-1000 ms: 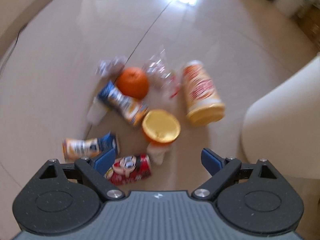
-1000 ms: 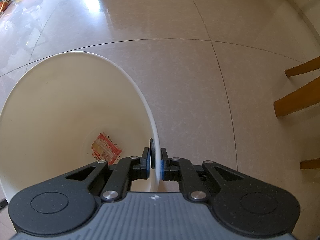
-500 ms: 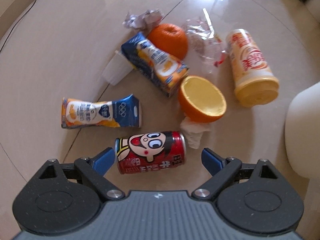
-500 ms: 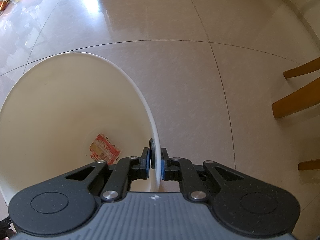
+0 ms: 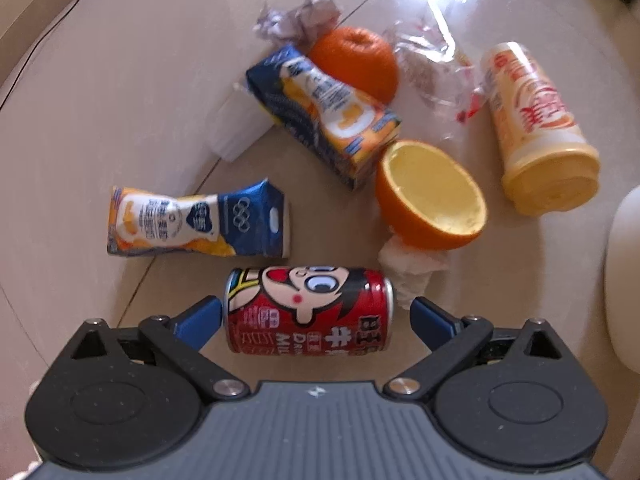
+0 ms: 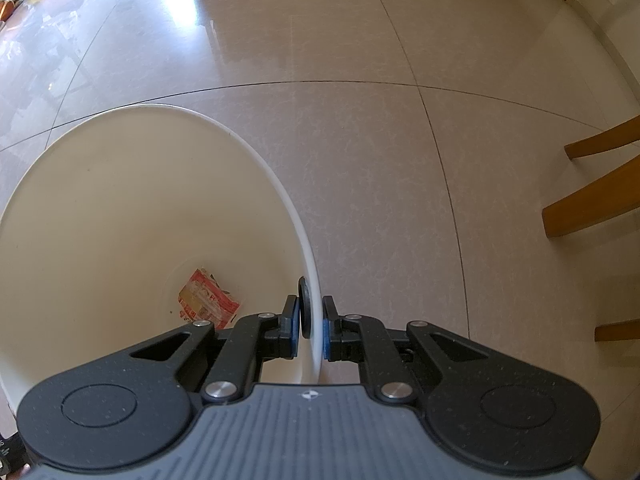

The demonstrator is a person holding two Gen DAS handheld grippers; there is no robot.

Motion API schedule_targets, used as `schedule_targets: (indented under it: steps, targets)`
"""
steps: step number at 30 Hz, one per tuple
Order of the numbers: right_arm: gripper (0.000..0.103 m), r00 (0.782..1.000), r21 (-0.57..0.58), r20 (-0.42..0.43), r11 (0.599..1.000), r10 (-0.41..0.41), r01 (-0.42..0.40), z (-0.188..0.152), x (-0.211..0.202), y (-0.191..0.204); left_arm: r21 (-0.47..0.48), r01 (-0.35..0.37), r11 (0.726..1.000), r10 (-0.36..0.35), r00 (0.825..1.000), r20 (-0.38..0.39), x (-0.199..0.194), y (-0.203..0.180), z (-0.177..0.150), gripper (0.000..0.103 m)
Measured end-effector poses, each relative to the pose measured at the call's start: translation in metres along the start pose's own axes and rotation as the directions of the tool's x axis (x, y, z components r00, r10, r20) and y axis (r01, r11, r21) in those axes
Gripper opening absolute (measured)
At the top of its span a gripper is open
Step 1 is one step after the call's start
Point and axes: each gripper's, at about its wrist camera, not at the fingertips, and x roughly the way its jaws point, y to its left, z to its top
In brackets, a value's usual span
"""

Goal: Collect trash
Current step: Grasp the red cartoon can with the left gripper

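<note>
A red milk can [image 5: 308,310] lies on its side on the tiled floor, right between the blue fingertips of my left gripper [image 5: 316,318], which stands open around it. Beyond it lie two squashed blue-and-orange cartons [image 5: 196,224] [image 5: 328,110], an orange half [image 5: 432,200], a whole orange [image 5: 356,60], a yellow cup [image 5: 536,128], crumpled tissue [image 5: 408,270] and clear wrappers [image 5: 436,68]. In the right wrist view my right gripper [image 6: 310,330] is shut on the rim of a white bin [image 6: 120,208], which holds a red wrapper [image 6: 206,300].
The bin's white side [image 5: 624,288] shows at the right edge of the left wrist view. Wooden chair legs [image 6: 592,200] stand to the right of the bin. A cable [image 5: 44,40] runs along the floor at far left. Open tiled floor [image 6: 360,140] lies beyond the bin.
My left gripper has come down toward the trash pile, and the red can now sits between its open fingers. The right gripper and bin have hardly moved.
</note>
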Motion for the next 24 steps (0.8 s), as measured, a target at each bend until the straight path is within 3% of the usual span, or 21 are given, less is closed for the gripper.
schedule_targets:
  steps: [10,15,24]
  targets:
    - [0.013,1.0,0.001,0.001,1.0,0.0,0.0,0.0,-0.001,-0.001,0.024,-0.012,1.0,0.012,1.0,-0.001,0.013,0.004,-0.004,0.099]
    - [0.013,1.0,0.002,0.002,1.0,-0.002,0.002,0.0,-0.002,0.0,0.071,-0.025,0.997,0.025,1.0,-0.003,0.017,-0.003,-0.003,0.088]
    - [0.013,1.0,0.005,0.001,1.0,0.0,0.0,0.0,-0.001,0.0,0.115,-0.029,0.993,0.032,0.999,-0.025,0.012,-0.012,-0.005,0.087]
